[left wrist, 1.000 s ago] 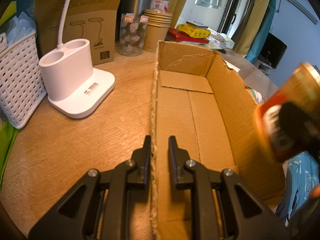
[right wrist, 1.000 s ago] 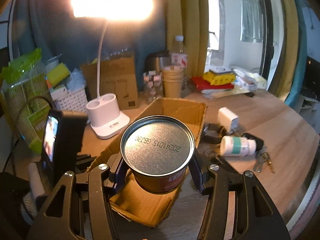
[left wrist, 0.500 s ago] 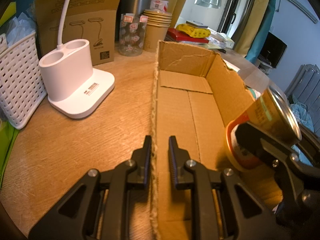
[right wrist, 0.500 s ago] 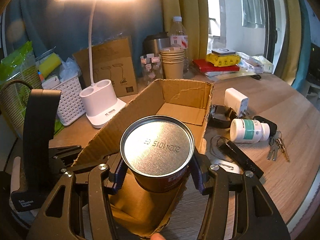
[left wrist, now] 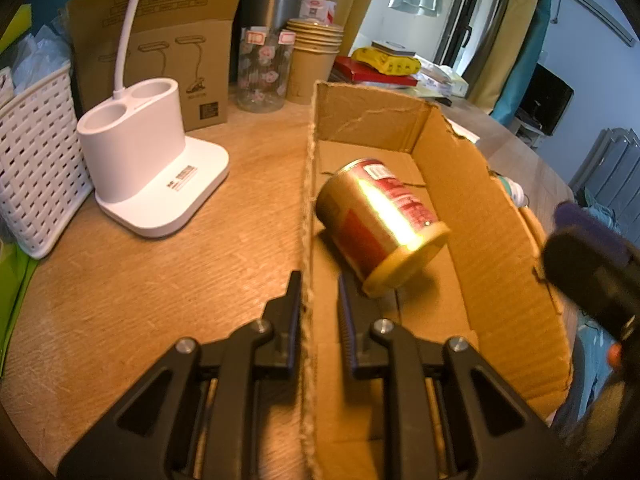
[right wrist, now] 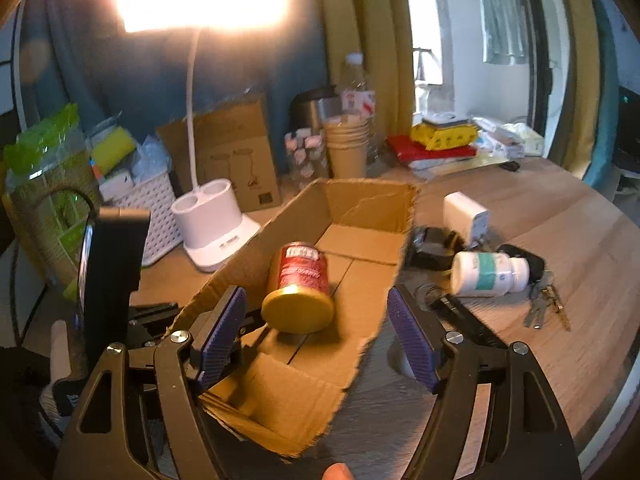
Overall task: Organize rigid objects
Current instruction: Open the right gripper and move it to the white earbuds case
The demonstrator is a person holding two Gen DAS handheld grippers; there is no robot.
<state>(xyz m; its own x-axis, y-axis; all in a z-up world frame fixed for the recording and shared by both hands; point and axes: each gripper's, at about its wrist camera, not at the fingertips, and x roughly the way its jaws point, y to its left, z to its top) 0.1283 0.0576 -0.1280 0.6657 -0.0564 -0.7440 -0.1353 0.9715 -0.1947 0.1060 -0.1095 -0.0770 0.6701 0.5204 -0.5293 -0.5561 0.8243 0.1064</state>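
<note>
An open cardboard box [left wrist: 460, 184] lies on the wooden table. A red and gold tin can [left wrist: 380, 220] rests tilted on its side on the box floor, free of any grip. My left gripper [left wrist: 318, 304] is shut on the box's left wall, one finger outside and one inside. In the right wrist view the can [right wrist: 300, 284] lies in the box [right wrist: 360, 208] beyond my right gripper [right wrist: 314, 300]. Its jaws are opening wide, and the purple pads [right wrist: 224, 320] do not touch the can. The right gripper's blurred tip [left wrist: 588, 256] hangs over the box's right wall.
Left of the box stand a white lamp base [left wrist: 140, 168] and a white basket [left wrist: 36, 160]. A glass jar [left wrist: 262, 72] and paper cups [left wrist: 316, 64] stand behind. To its right lie a pill bottle [right wrist: 488, 274], keys [right wrist: 544, 304], a white charger [right wrist: 466, 212] and a black strap [right wrist: 436, 246].
My right gripper carried the can in over the box, then spread its jaws. The can dropped out and now lies on its side inside. The left gripper kept still.
</note>
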